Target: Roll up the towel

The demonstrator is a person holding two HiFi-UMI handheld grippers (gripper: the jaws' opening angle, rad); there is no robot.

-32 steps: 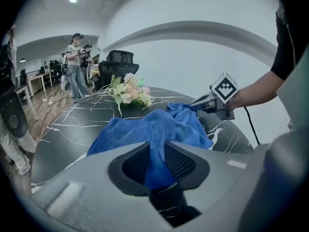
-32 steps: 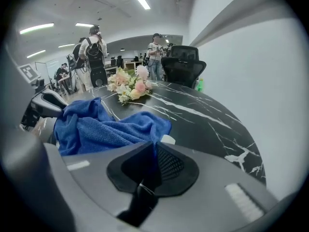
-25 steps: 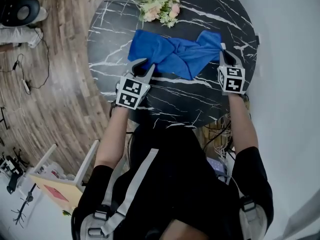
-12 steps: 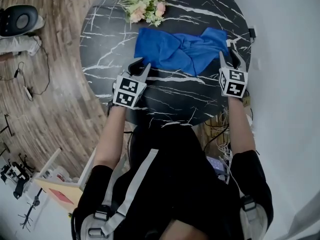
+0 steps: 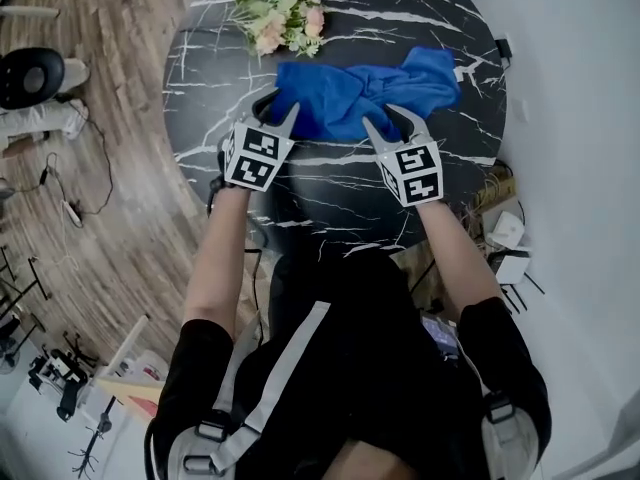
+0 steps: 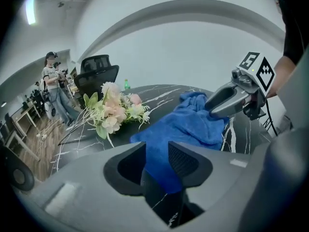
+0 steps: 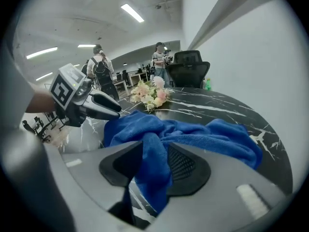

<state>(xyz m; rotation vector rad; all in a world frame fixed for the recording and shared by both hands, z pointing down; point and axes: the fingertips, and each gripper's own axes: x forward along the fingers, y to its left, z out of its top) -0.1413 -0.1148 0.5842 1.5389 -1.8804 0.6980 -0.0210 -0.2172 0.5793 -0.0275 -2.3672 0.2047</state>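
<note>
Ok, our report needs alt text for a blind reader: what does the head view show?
A person holds the left gripper and right gripper, jaws just opened, astride the near edge of a crumpled blue towel on a round black marble table; a flower bouquet lies beyond it.

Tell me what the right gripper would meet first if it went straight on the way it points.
The blue towel: the right gripper, whose jaws have just been opening, has a fold of it between them. Probably the table next.
</note>
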